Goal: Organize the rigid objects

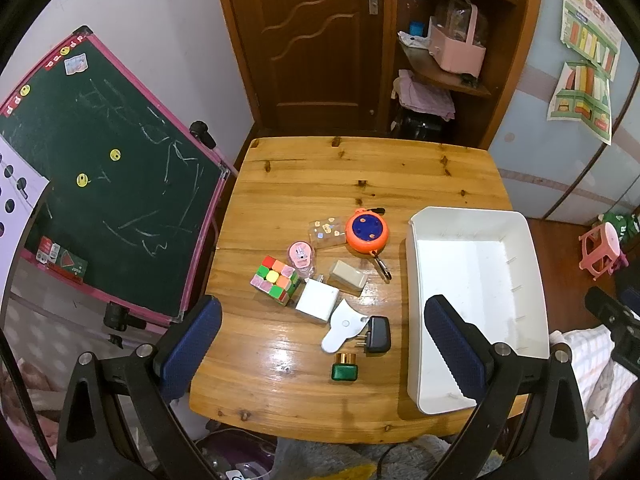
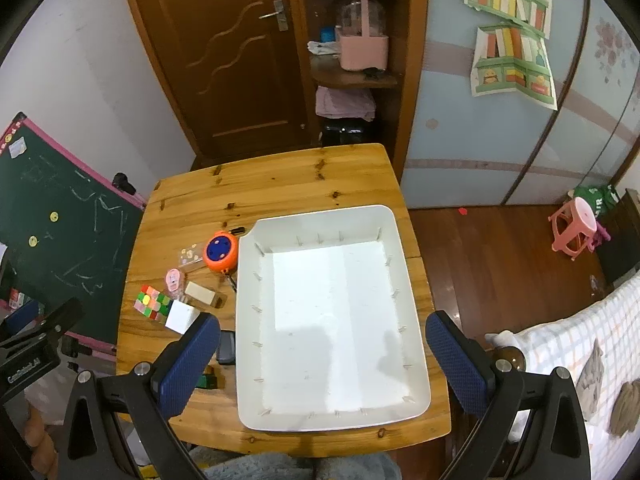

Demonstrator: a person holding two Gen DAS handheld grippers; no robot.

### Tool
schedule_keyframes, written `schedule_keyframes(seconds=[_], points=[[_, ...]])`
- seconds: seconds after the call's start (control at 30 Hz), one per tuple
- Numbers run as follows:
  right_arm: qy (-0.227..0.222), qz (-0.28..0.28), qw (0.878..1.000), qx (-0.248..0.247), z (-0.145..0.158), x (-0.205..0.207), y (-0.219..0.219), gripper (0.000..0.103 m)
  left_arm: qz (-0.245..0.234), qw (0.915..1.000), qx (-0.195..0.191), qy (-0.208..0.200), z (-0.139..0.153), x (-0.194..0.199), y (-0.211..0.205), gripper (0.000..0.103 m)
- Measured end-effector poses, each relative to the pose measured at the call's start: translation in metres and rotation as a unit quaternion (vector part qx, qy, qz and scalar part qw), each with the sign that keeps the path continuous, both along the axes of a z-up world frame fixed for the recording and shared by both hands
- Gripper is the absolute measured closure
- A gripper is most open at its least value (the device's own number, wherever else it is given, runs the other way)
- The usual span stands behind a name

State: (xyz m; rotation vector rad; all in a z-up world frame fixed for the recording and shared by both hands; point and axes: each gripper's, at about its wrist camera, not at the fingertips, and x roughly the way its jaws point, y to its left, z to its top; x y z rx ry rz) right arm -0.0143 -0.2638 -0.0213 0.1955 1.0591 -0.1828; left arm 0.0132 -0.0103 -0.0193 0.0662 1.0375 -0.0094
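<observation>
Both grippers, left (image 1: 322, 344) and right (image 2: 323, 354), fingers spread, empty. Start with green jar (image 1: 344, 367): nearest, pinch its sides, drop into white bin (image 1: 532, 264).

The only partly legible text is white lettering, seemingly "CamRobot_AI", on the black clamp bracket (image 2: 28, 364) at the right wrist view's left edge.

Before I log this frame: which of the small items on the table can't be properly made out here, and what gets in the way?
- Green bottle, right wrist view: mostly hidden behind the right gripper's near finger.
- Black plug adapter, right wrist view: partly covered by the same finger.
- Sticker card, both views: print too small to read.
- White bin, left wrist view: near corner covered by the left gripper's finger.
</observation>
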Motion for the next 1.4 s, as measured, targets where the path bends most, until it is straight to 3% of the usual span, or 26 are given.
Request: schedule_keyframes(seconds=[0.7, 1.03, 1.23, 1.4], points=[[0.025, -0.049, 0.998, 0.01, -0.026, 0.004, -0.045, 0.0, 0.005, 0.9999, 0.003, 0.01, 0.003, 0.013, -0.011, 0.002], [0.032, -0.044, 0.998, 0.008, -0.038, 0.008, -0.053, 0.0, 0.012, 0.9997, -0.02, 0.012, -0.018, 0.022, -0.012, 0.002], [0.031, -0.066, 0.997, -0.028, -0.063, 0.009, -0.067, 0.0, 0.04, 0.9986, -0.029, 0.02, -0.035, 0.027, -0.004, 0.002], [0.054, -0.073, 0.995, -0.033, -0.104, 0.012, -0.082, 0.0, 0.056, 0.9976, -0.03, 0.028, -0.046, 0.028, 0.005, 0.002]])
